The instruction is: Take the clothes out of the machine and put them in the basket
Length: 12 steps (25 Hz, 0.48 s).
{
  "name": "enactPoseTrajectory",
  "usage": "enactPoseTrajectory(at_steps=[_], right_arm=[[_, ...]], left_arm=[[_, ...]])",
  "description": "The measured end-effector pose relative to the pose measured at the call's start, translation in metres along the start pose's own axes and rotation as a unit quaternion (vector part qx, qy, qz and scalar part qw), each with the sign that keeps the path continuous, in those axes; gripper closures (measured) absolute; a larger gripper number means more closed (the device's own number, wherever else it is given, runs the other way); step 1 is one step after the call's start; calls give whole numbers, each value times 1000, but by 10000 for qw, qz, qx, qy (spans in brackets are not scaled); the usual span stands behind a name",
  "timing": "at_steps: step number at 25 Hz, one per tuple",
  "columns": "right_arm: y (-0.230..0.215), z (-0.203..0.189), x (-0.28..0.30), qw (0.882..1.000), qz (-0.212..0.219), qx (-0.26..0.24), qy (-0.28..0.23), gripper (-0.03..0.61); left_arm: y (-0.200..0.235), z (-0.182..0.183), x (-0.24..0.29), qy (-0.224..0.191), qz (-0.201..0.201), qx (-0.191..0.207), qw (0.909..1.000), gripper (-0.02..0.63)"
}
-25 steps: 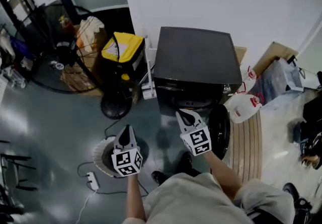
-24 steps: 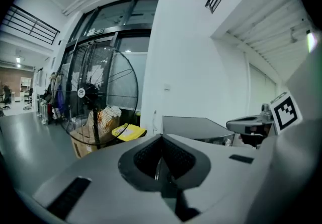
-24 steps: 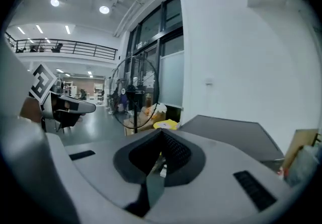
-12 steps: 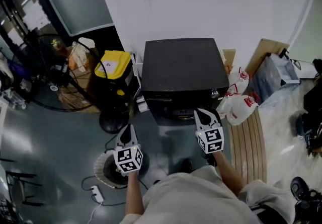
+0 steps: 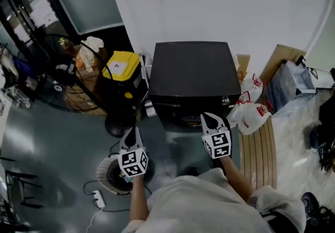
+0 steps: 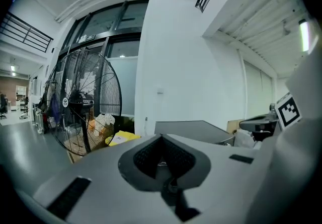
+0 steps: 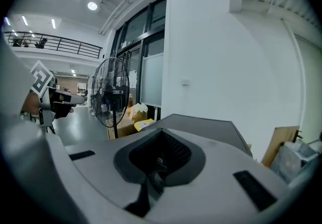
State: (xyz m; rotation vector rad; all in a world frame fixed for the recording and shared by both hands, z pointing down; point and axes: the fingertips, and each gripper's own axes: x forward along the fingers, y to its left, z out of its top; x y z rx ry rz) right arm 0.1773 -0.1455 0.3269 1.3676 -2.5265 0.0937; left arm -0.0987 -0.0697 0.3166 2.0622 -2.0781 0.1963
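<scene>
The black machine [image 5: 191,72] stands against the white wall, its dark front [image 5: 180,114] facing me. No clothes show in any view. The round white basket [image 5: 104,166] sits on the floor at the lower left. My left gripper [image 5: 132,132] hangs above the basket's right rim, shut and empty. My right gripper [image 5: 208,118] is shut and empty just before the machine's front. In the left gripper view the gripper [image 6: 161,137] points at the machine's top [image 6: 193,128]. The right gripper [image 7: 160,133] also faces the machine [image 7: 201,123]. I cannot tell how the door stands.
A big floor fan [image 5: 68,69] and a yellow-lidded bin [image 5: 121,64] stand left of the machine. White jugs [image 5: 254,114], a slatted wooden board [image 5: 259,148] and bags [image 5: 290,80] lie to its right. A power strip [image 5: 98,199] trails by the basket.
Both grippers shifted sideways before the machine, the right one further to the right, then held still. The round door seen beside the right gripper earlier no longer shows.
</scene>
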Motion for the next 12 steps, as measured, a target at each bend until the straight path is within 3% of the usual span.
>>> enactPoseTrajectory(at_steps=[12], right_arm=[[2,1,17,9998,154,-113,6,557]], left_arm=[[-3,-1,11,-15,27,-11,10000,595]])
